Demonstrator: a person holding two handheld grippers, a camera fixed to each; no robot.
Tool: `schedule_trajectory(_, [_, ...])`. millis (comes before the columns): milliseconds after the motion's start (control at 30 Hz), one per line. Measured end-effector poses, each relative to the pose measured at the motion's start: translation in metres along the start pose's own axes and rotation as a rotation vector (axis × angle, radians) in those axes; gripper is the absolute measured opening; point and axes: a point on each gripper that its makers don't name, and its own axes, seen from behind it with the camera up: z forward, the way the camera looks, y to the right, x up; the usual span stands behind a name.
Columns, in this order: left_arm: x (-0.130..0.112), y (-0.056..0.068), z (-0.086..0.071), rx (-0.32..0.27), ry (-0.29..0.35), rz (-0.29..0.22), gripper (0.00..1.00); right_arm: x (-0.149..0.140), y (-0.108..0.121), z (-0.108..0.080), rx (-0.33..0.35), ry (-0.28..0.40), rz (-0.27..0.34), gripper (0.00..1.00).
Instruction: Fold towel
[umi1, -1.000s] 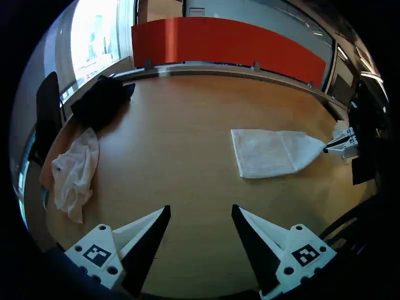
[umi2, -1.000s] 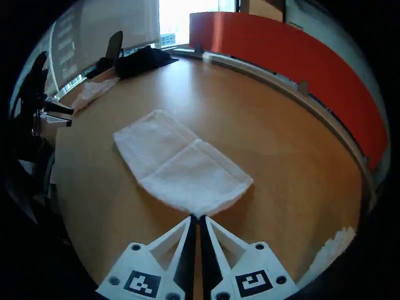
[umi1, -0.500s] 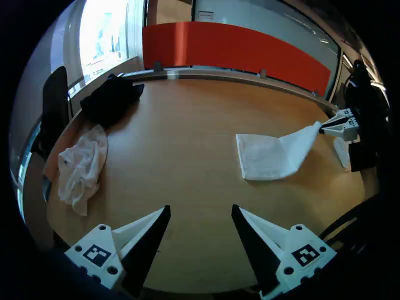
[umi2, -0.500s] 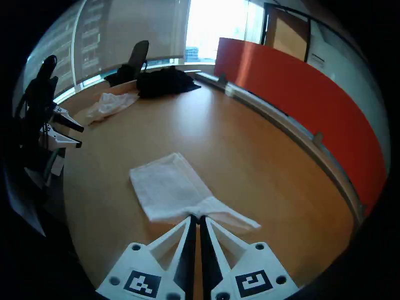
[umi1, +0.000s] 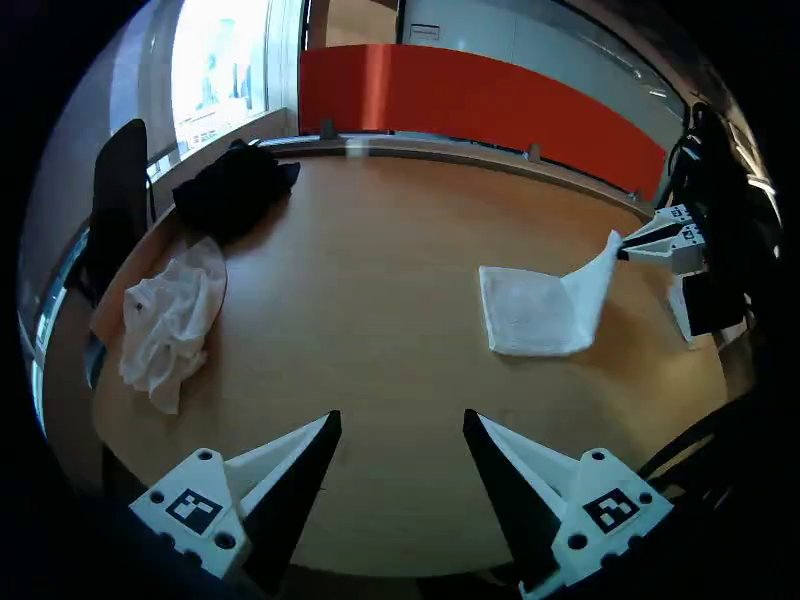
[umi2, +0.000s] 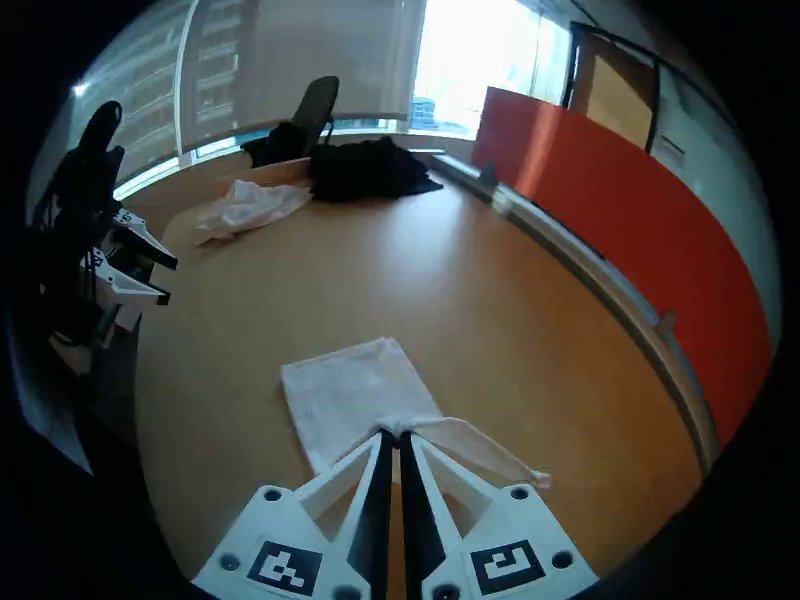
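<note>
Right gripper (umi2: 392, 435) is clamped on one corner of the white towel (umi2: 345, 400), holding that corner up off the table (umi1: 380, 300) while the rest lies flat. Left gripper (umi1: 400, 420) hovers over the table's near edge, fingers spread wide and empty. Well apart from the towel lie a crumpled white cloth (umi1: 165, 325) and a black garment (umi1: 232, 190), near a chair (umi1: 118, 200). The left gripper view gives the raised flap in profile; the right gripper view gives the pinch itself.

- Office meeting room.
- Large wood table (umi1: 380, 250), curved edge.
- Red divider (umi1: 480, 95) along the far edge, 12 o'clock in left gripper view.
- Dark office chair (umi1: 118, 200), 10 o'clock.
- Tall window (umi1: 215, 70), 11 o'clock.
- Roller blind (umi2: 300, 70), 11 o'clock in right gripper view.
</note>
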Motion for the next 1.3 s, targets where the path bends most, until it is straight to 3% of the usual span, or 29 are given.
schedule_trajectory(500, [-0.012, -0.019, -0.02, 0.051, 0.003, -0.051, 0.9, 0.015, -0.055, 0.077, 0.163, -0.049, -0.067, 0.05])
schedule_trajectory(700, [-0.016, -0.026, -0.023, 0.069, 0.003, -0.069, 0.9, 0.009, -0.062, 0.091, 0.177, -0.074, -0.068, 0.05])
schedule_trajectory(1000, [-0.017, -0.027, -0.022, 0.07, -0.002, -0.073, 0.9, 0.01, -0.058, 0.09, 0.171, -0.072, -0.041, 0.1])
schedule_trajectory(1267, [-0.014, -0.025, -0.02, 0.068, 0.0, -0.063, 0.9, 0.007, -0.056, 0.084, 0.151, -0.065, 0.003, 0.78])
schedule_trajectory(1300, [-0.013, -0.025, -0.02, 0.068, 0.001, -0.062, 0.9, 0.006, -0.055, 0.083, 0.145, -0.066, 0.011, 0.79])
